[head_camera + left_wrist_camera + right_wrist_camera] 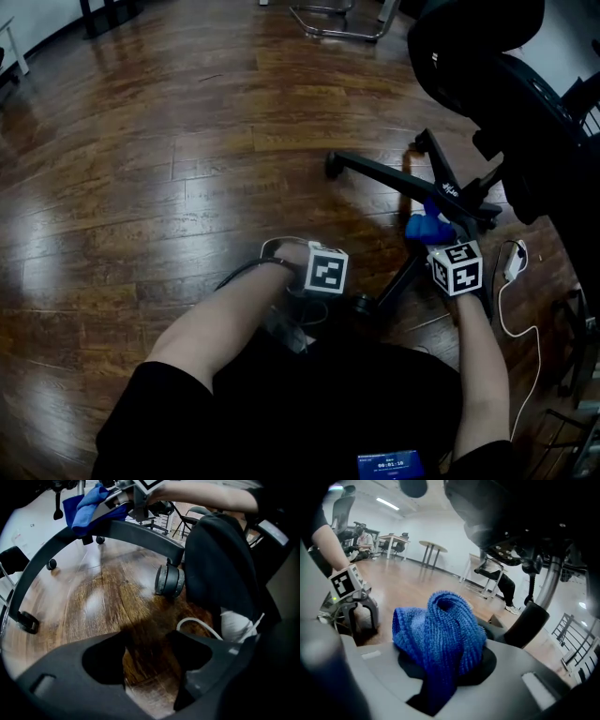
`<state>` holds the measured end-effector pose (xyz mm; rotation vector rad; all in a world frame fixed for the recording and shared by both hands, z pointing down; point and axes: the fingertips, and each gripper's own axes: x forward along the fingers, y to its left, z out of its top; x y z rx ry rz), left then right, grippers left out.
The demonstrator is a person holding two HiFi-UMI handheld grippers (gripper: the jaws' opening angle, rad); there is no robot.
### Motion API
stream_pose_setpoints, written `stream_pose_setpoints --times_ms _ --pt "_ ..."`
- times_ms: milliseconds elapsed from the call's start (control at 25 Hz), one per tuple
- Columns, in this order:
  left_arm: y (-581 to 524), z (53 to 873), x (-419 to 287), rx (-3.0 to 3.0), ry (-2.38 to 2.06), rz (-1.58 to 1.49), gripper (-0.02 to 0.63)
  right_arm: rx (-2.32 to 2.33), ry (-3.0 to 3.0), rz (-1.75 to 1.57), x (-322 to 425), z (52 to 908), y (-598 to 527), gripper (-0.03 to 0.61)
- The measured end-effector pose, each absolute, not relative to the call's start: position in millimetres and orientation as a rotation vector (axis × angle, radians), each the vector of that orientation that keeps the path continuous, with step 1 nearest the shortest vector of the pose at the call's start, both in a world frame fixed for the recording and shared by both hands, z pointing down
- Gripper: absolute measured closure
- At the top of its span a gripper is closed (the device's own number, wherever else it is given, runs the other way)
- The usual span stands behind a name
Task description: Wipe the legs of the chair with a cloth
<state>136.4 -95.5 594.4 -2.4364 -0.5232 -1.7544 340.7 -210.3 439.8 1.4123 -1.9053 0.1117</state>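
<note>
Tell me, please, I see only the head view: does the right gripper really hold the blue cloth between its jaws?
Observer: Yes. Its own view shows the right gripper shut on the cloth, which bunches above the jaws.
Operator: And the other one?
Observer: The left gripper is open; only floor shows between its jaws.
Operator: What does the cloth touch?
Observer: The left gripper view shows it resting on top of a curved chair leg.
</note>
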Motion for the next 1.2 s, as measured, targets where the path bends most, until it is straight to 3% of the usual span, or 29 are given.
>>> stream_pose_setpoints --times_ms 320,480,640,1000,1200 --pt "-94 597 138 -2.409 -0.499 -1.797 0.296 0.919 -2.02 0.136 217 490 -94 0.486" --pt "-94 596 138 -2.404 -0.501 -1.798 0.296 0.822 -2.071 0.142 196 497 -70 0.486" --pt "-93 595 139 -2.42 -0.507 -1.785 0.296 0.842 -2.071 0.127 223 489 -98 0.488" --pt "-95 594 141 -2.471 -0.53 -1.713 0.298 1.367 -1.982 0.179 357 433 -225 0.488" --pt "-98 594 138 -2.45 -0.52 -1.741 0.298 1.488 -1.947 0.173 366 427 -234 0.488"
